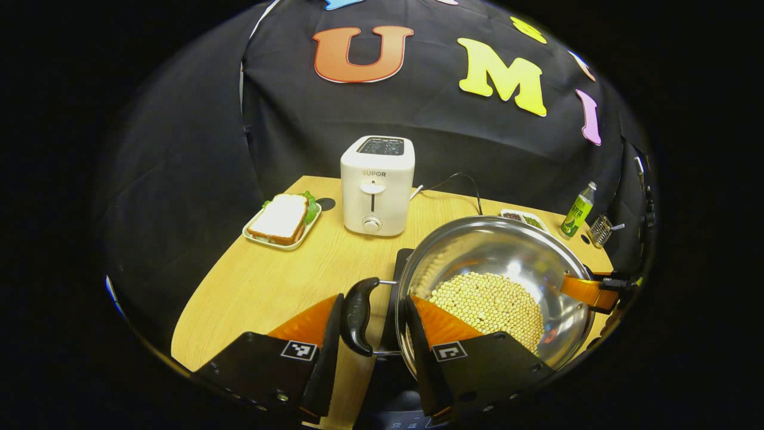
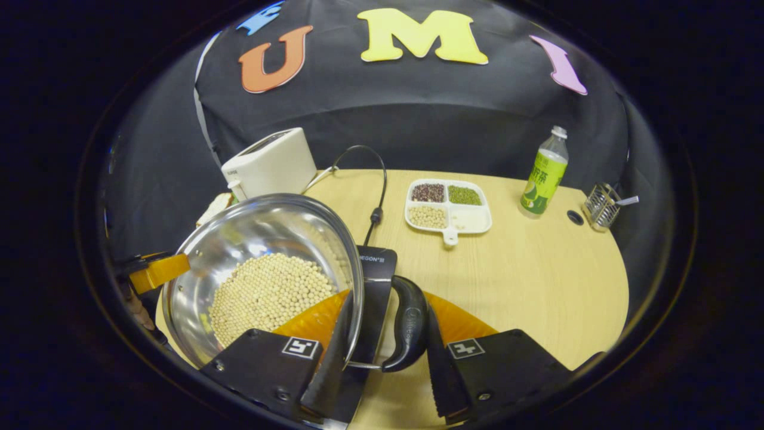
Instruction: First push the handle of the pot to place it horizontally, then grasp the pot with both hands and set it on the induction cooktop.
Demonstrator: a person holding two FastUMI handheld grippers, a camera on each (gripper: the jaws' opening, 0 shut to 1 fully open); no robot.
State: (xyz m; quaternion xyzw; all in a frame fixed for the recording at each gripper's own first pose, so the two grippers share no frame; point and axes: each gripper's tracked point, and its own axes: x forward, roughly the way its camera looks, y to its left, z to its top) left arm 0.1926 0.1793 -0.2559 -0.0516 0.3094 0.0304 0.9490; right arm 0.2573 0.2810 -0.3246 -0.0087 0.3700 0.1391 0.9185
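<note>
A steel pot [image 1: 513,251] holding pale beans [image 1: 486,301] hangs over or rests on the black induction cooktop [image 1: 399,269]; I cannot tell which. My left gripper [image 1: 375,310] is shut across the pot's black left handle [image 1: 357,316], one finger outside the handle and the other inside the rim. In the right gripper view, my right gripper [image 2: 389,304] is shut the same way across the pot's [image 2: 268,239] right handle [image 2: 410,325], beside the cooktop [image 2: 377,272]. Each gripper's orange finger shows at the pot's far rim in the other's view, the right gripper [image 1: 588,291] and the left gripper [image 2: 160,270].
A white toaster [image 1: 377,185] stands at the back, with a sandwich on a plate [image 1: 282,220] to its left. A divided dish of beans [image 2: 449,206], a green bottle [image 2: 543,173] and a wire rack [image 2: 603,203] sit at the back right. A black cable [image 2: 377,185] runs to the cooktop.
</note>
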